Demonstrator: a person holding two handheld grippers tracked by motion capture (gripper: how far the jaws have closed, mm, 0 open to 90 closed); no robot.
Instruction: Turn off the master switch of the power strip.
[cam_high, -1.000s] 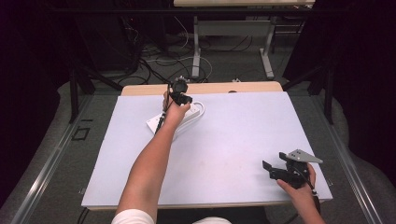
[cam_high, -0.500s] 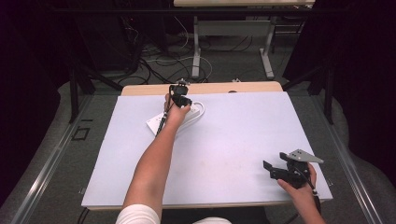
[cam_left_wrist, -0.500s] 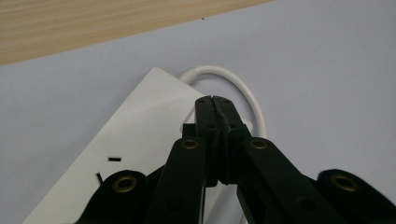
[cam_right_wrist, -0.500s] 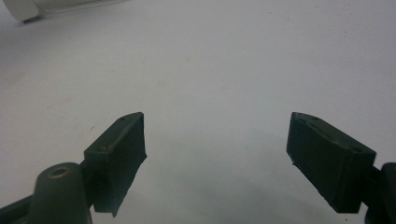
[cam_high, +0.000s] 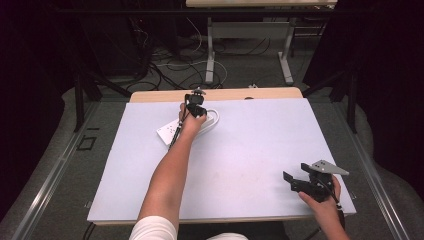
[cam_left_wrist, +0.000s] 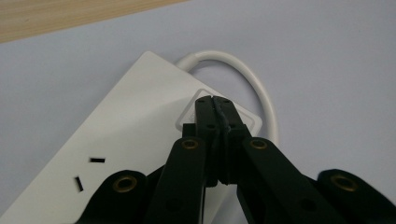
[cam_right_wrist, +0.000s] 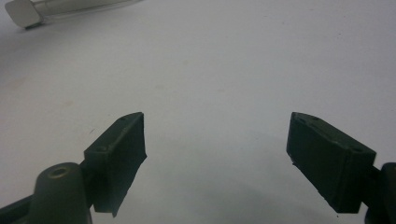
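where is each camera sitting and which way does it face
High view: above the person's side, facing forward and down on the table; both forearms, left gripper, right gripper.
Left gripper view: on the left gripper, facing its shut jaws over the power strip.
Right gripper view: on the right gripper, low across the table; open jaws.
Shared: high and left gripper views both show the power strip.

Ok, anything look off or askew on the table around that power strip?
Nothing looks damaged or spilled. The white power strip lies at a slant to the table's edges, its cord looped round the end. The left gripper, jaws shut, points down at the strip's square button. The right gripper is open.
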